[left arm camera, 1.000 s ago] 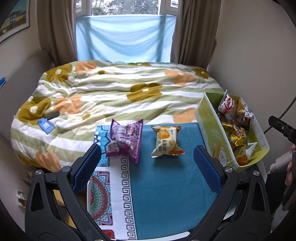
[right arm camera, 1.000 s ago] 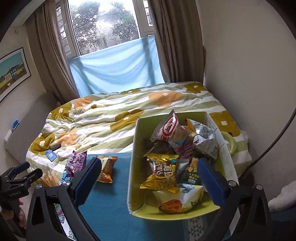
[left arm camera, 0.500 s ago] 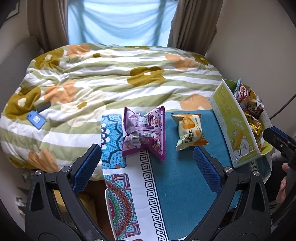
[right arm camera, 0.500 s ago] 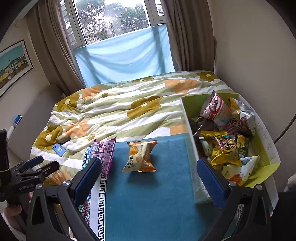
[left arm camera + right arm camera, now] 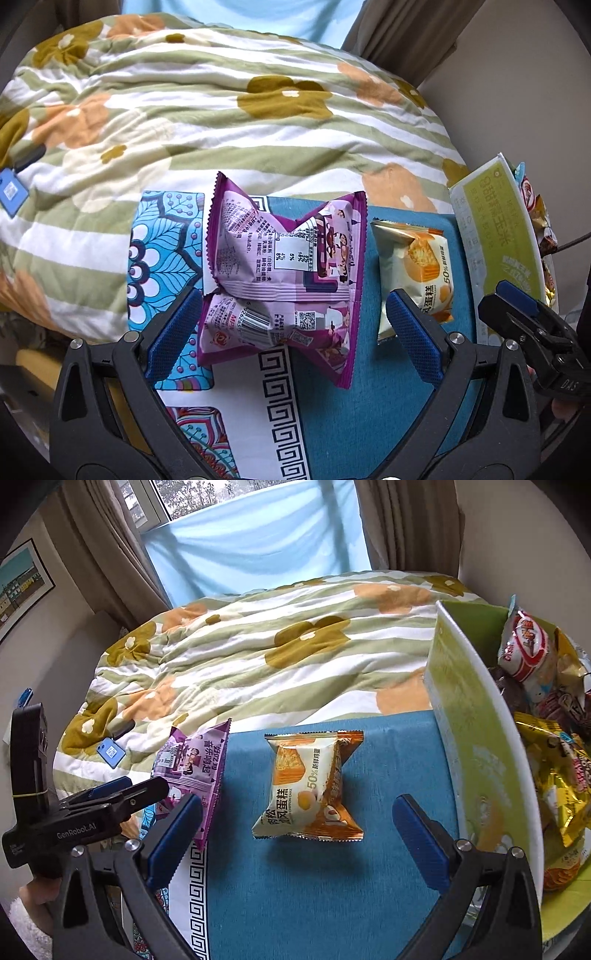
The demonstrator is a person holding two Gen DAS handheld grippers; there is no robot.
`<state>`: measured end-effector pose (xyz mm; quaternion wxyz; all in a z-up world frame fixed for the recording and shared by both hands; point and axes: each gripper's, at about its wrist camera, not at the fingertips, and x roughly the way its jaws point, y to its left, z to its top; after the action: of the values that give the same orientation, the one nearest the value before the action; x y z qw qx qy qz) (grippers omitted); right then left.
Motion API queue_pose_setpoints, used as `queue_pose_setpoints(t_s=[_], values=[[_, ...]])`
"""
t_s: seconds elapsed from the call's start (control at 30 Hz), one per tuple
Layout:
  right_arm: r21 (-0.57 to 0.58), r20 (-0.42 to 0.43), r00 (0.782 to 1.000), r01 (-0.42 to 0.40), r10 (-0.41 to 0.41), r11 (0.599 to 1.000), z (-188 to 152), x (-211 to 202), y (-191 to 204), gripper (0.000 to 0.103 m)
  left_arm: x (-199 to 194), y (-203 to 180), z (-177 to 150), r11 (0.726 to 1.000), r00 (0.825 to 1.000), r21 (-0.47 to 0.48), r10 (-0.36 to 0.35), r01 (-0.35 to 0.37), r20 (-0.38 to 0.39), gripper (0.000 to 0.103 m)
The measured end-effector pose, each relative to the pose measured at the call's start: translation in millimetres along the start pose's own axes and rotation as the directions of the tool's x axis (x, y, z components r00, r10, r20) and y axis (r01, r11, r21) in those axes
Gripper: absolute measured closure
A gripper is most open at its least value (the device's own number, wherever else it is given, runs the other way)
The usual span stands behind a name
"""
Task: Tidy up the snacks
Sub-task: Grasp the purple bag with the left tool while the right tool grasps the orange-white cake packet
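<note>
A floral striped quilt (image 5: 258,653) lies below brown curtains (image 5: 402,520).

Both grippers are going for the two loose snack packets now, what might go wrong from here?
The two hand-held grippers sit close together: the left hand-held gripper around the purple packet, the right hand-held gripper around the orange cake packet, so they may bump. The puffy purple packet could slip from the pads. The green box looks full, so added packets may spill.
</note>
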<state>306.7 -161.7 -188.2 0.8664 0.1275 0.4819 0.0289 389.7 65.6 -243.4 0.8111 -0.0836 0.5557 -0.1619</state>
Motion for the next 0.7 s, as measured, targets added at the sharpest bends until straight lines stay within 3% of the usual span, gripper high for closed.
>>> queue_pose_setpoints(t_s=[0.37,0.57,0.7], values=[[0.026,-0.115,0.993,-0.030,0.033,0.999,9.5,67.1,-9.3,0.001,34.7,7.7,11.8,1.000,0.999,-0.004,-0.003,0.002,-0.052,0.004],[0.033,-0.169,0.985,-0.038,0.043,0.999,10.8,88.3,-10.7,0.001,34.6,9.6,12.3,1.000,0.999,0.018,0.004,-0.003,-0.053,0.012],[0.027,-0.184,0.982,-0.042,0.047,0.999,11.8,96.0,-10.2,0.001,29.9,13.0,13.0,1.000,0.998,0.010,0.003,-0.003,-0.056,0.025]])
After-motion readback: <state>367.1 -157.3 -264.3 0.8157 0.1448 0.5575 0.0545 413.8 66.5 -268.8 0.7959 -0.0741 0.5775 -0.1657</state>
